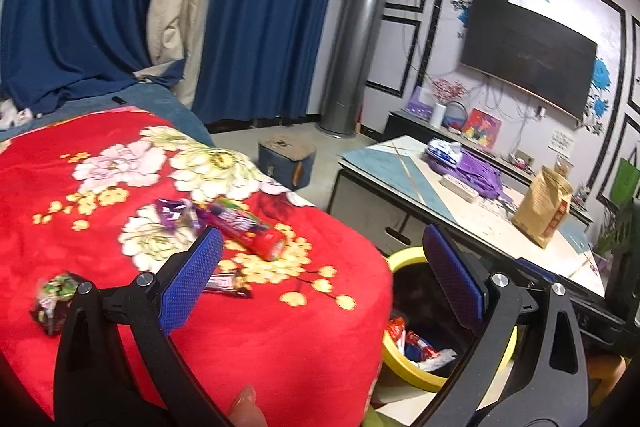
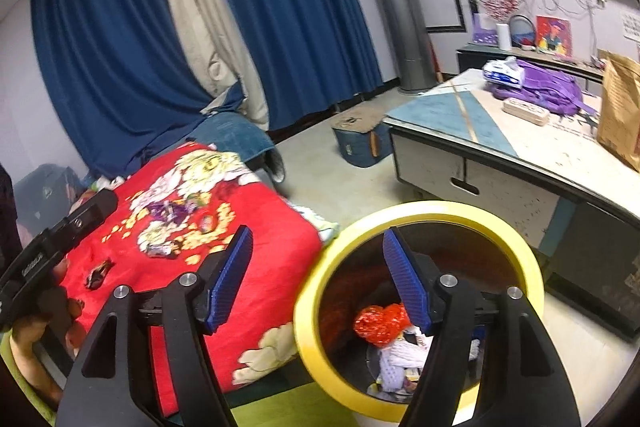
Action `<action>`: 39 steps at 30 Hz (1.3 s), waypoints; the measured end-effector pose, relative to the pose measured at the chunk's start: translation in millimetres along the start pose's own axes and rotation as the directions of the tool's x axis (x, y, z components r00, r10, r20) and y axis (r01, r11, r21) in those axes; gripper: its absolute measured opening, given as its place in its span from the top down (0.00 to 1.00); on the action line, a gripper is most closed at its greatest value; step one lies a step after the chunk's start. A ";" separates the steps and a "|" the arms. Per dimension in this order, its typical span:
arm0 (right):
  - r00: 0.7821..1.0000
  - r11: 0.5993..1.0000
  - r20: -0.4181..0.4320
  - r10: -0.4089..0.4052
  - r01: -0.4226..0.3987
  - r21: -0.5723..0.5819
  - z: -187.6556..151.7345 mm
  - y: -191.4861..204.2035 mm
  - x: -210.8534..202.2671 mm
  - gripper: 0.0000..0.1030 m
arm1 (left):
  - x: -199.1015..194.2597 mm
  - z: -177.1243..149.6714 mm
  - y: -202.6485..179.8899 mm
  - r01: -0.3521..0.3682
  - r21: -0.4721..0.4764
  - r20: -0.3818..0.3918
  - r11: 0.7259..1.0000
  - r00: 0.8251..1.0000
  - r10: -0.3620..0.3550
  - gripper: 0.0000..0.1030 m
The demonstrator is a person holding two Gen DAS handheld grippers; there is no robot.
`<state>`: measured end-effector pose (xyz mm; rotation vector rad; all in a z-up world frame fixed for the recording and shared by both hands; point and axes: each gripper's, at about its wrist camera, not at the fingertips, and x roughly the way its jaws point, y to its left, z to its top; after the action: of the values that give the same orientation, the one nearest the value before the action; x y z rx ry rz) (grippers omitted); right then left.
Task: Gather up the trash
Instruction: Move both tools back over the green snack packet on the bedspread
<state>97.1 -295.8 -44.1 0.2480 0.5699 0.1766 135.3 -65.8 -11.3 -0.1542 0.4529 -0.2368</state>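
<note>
Beside the red blanket point(image 2: 256, 227), yellow-rimmed bin point(image 2: 532, 267) holds wrappers point(image 2: 380, 323); both hand-held grippers gape empty.

Red floral blanket point(image 1: 248, 339) — snack wrappers point(image 1: 224, 223)

Left wrist view: close over red blanket point(image 1: 280, 327), facing TV wall. Right wrist view: above yellow bin point(image 2: 420, 215), facing curtains. Shared: blanket, bin, bench point(image 1: 400, 163), curtains point(image 1: 260, 7).

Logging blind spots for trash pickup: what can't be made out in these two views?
- Bin floor, left wrist view: hidden by the left gripper.
- Bin contents under the red wrapper, right wrist view: covered by the right gripper.
- Wrapper print on the red blanket: blurred, too small.
</note>
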 end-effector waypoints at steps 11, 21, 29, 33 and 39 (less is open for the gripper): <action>0.997 0.994 -0.016 0.076 -0.077 -0.078 9.2 46.8 8.0 0.33 | -22.8 9.6 39.8 -0.086 -0.064 0.041 0.994 0.995 0.089 0.11; 0.989 0.981 -0.044 0.144 -0.148 -0.123 12.5 86.8 20.2 0.32 | -37.6 13.8 70.3 -0.160 -0.107 0.045 0.981 0.985 0.165 0.11; 0.981 0.966 -0.063 0.181 -0.189 -0.174 12.4 120.0 36.2 0.32 | -43.1 8.2 99.7 -0.225 -0.136 0.004 0.965 0.974 0.227 0.11; 0.979 0.960 -0.078 0.190 -0.202 -0.195 13.0 134.1 46.2 0.32 | -43.3 4.0 115.5 -0.248 -0.146 -0.041 0.958 0.969 0.244 0.11; 0.973 0.955 -0.119 0.199 -0.219 -0.199 10.6 146.4 67.6 0.32 | -37.9 -2.8 138.2 -0.302 -0.141 -0.120 0.943 0.951 0.286 0.11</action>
<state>144.8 -142.1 -29.0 0.0932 0.6164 0.4541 127.4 76.5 -25.7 -0.2281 0.5864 0.0872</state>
